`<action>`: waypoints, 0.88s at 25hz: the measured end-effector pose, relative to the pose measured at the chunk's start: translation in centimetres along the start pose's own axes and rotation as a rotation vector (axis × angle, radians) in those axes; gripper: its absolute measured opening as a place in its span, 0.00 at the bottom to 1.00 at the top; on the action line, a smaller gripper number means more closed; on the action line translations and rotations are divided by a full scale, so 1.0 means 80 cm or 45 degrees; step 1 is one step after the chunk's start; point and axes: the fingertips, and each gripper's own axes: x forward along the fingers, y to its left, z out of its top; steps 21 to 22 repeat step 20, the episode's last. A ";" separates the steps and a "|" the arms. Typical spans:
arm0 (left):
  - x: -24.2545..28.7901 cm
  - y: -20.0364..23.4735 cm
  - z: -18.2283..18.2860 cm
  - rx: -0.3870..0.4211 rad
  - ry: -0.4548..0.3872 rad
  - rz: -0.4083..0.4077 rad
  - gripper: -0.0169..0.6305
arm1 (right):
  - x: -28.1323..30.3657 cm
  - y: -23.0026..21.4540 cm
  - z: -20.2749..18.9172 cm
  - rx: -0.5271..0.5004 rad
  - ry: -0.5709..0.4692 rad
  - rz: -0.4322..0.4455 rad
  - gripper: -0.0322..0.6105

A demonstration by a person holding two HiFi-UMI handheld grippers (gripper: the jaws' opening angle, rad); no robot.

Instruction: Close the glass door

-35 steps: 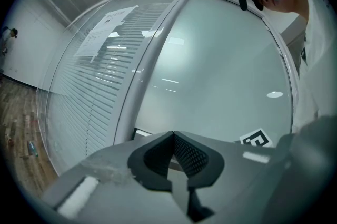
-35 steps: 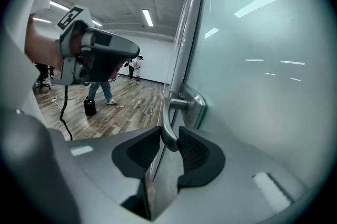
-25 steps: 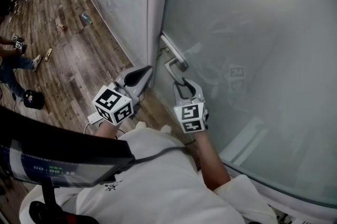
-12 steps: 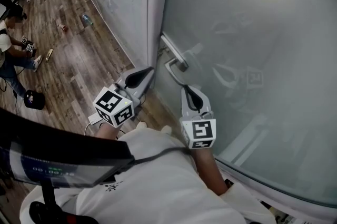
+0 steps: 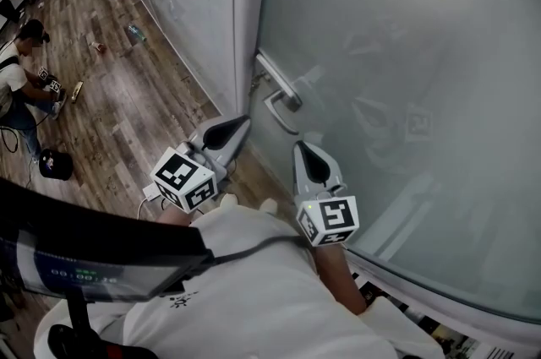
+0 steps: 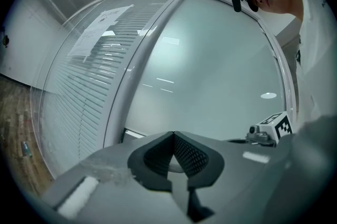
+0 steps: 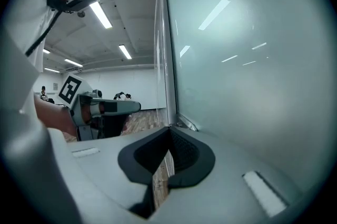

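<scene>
Though the glass door point(image 5: 406, 53) meets its frame point(image 5: 245, 28), we find left gripper point(image 5: 239, 122) and right gripper point(image 5: 303, 149) both pressed together, empty. If unlatched, it could swing open.

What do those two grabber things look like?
Both the left gripper and right gripper are smooth light grey shells narrowing to a point, with black, mesh-textured fingers. Each carries a white cube printed with black square markers. The person wears a white shirt.
</scene>
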 end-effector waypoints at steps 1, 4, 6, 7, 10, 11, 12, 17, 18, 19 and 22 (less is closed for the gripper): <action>-0.001 0.003 0.000 0.000 -0.001 0.002 0.03 | 0.001 -0.001 -0.001 -0.002 0.003 -0.001 0.06; -0.003 0.009 -0.001 0.000 -0.006 0.007 0.03 | 0.004 -0.002 -0.004 -0.014 0.014 -0.011 0.06; -0.006 0.011 -0.001 0.000 -0.008 0.007 0.03 | 0.004 -0.002 -0.004 -0.024 0.021 -0.022 0.06; -0.008 0.011 -0.001 -0.002 -0.008 0.006 0.03 | 0.003 -0.001 -0.003 -0.029 0.024 -0.028 0.06; -0.013 0.015 0.001 -0.008 -0.008 0.000 0.03 | 0.005 0.003 -0.003 -0.045 0.037 -0.046 0.06; -0.014 0.017 0.001 -0.011 -0.007 -0.003 0.03 | 0.007 0.003 -0.002 -0.051 0.044 -0.052 0.06; -0.014 0.020 0.002 -0.013 -0.006 -0.007 0.03 | 0.008 0.003 -0.002 -0.055 0.050 -0.059 0.06; -0.017 0.034 0.003 -0.021 -0.003 -0.022 0.03 | 0.018 0.005 -0.005 -0.068 0.070 -0.095 0.06; -0.017 0.038 0.001 -0.022 -0.003 -0.025 0.03 | 0.020 0.006 -0.008 -0.071 0.075 -0.100 0.06; -0.018 0.041 -0.002 -0.023 -0.003 -0.028 0.03 | 0.022 0.006 -0.011 -0.074 0.080 -0.104 0.06; -0.018 0.044 -0.005 -0.024 -0.003 -0.031 0.03 | 0.025 0.007 -0.015 -0.077 0.085 -0.108 0.06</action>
